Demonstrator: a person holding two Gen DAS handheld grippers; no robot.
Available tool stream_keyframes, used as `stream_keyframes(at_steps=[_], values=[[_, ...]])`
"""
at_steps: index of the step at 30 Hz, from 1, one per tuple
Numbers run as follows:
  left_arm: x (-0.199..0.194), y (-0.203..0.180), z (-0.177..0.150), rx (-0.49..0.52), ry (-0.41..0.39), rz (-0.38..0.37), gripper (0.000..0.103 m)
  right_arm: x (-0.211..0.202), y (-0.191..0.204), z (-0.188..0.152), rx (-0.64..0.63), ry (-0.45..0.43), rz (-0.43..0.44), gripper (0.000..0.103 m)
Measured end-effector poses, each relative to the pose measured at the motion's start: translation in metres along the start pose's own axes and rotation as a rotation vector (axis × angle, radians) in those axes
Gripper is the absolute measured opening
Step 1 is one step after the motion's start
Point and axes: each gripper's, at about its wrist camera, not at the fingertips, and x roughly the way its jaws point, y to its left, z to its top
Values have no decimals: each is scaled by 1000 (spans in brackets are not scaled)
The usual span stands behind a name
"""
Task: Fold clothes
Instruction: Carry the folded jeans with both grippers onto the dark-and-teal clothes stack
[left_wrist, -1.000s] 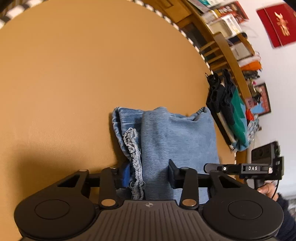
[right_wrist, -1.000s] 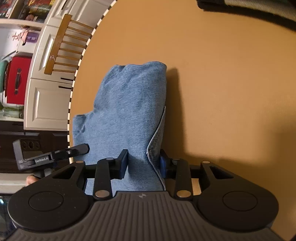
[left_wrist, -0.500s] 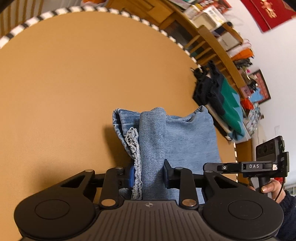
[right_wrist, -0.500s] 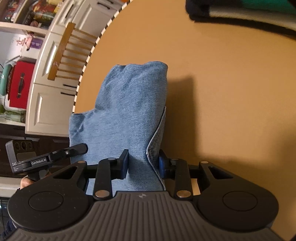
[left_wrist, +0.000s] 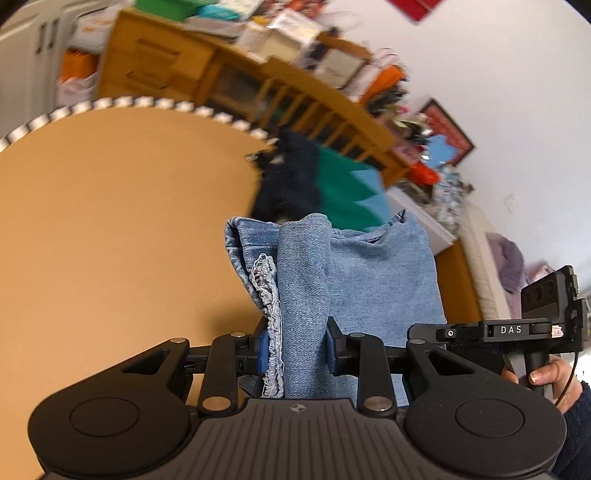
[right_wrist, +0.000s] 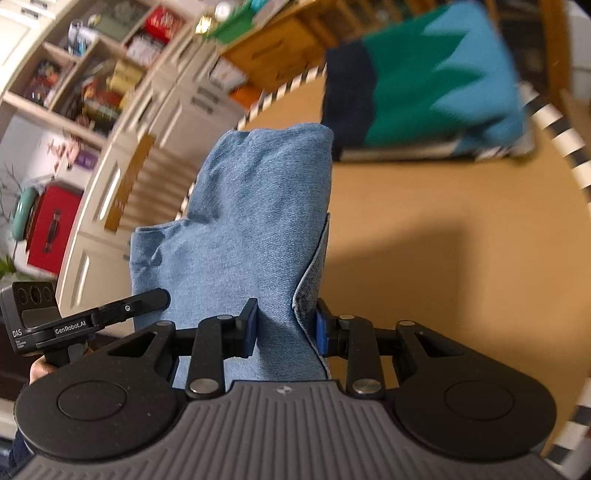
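A folded bundle of light blue denim hangs lifted above the tan round table, gripped at its near edge from both sides. My left gripper is shut on the side with the frayed hem, blue pads pressing the cloth. My right gripper is shut on the other side of the same denim, by a stitched hem. The bundle's far end sticks up and forward, clear of the table. The part under the grippers is hidden.
A stack of folded clothes in navy, green and light blue lies at the table's far edge, also seen as the stack. Wooden chairs, shelves and cupboards surround the table. A person's hand holds the right device.
Both grippers have risen with the denim bundle, which has left the table. The views now tilt up toward the clothes stack and the room, and the background is blurred.
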Motion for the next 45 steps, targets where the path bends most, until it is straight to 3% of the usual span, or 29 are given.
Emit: stream_keyframes(at_steps=[6,11,16,24,31,33,36,39,42,45], values=[[20,-63,43,39,-14,-7,30,-45,-18,32,6,-87,-20,30],[55,-104,103,46,-29,-6,30,-68,-48,97,17,-135,-19,30],[126,-126,175,34,-24,35,30,-61,-84,171,43,-137,-16,30],[233,-93,234,-8,53,140,30,18,-162,247,143,-62,-9,31],[300,-55,241,-54,100,195,33,74,-217,254,240,-29,27,32],[314,-44,236,-75,104,217,38,84,-232,249,282,-33,62,39],[318,-25,227,-132,73,194,48,92,-250,239,341,-43,131,43],[305,-8,226,-236,69,144,49,91,-255,235,380,-46,167,49],[271,-13,233,-229,11,167,44,67,-244,235,360,-62,126,53],[219,-42,237,-121,-124,191,44,14,-211,225,185,-192,12,50]])
